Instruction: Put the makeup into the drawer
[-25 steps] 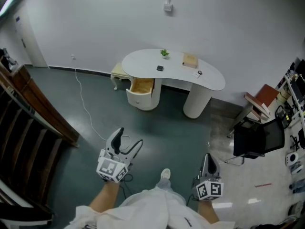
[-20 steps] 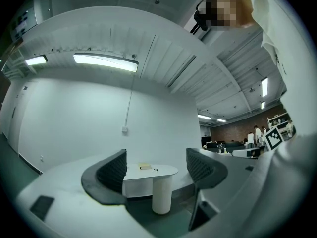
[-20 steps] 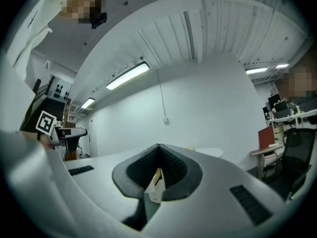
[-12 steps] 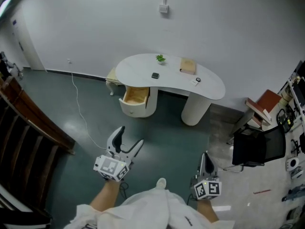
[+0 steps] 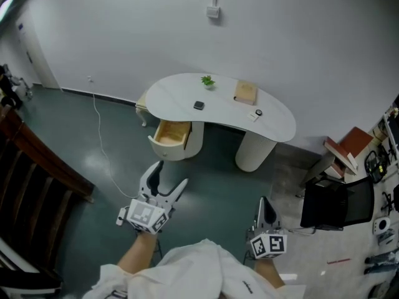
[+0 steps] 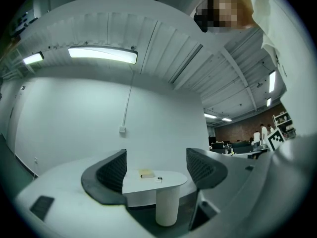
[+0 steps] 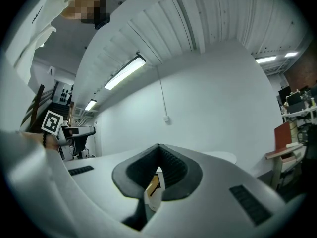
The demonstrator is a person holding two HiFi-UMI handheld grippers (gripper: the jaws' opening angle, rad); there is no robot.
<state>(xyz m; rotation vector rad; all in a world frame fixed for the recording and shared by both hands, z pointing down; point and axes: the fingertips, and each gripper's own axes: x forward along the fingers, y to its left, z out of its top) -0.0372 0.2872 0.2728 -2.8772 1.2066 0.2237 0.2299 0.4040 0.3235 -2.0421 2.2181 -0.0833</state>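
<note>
The task is at its very beginning, in my judgement at the approach step: the person stands on the green floor (image 5: 218,173), well apart from the white curved counter (image 5: 277,122), and neither gripper has anything in it. The left gripper (image 5: 170,175) has its jaws wide apart, and its own view shows only the far counter between them. The right gripper (image 5: 265,208) has its jaws closed together at the tips, with nothing held; through the small gap lower down only the distant furniture shows. The drawer (image 5: 169,136) under the left end of the counter is already pulled out, and its wooden inside is in view. On the counter top lie a small dark thing (image 5: 199,105) near the middle, a small pale thing (image 5: 257,113) toward the right, a tan flat box (image 5: 245,93) behind it and a little green plant (image 5: 207,80) at the back. The makeup is most likely one or both of the two small things, but they are too small here to tell which. The next move calls for walking up to the counter. Then the open left gripper could go down over the dark thing, which lies nearer to the drawer, and the right jaws must first open if that gripper is to pick up anything.
</note>
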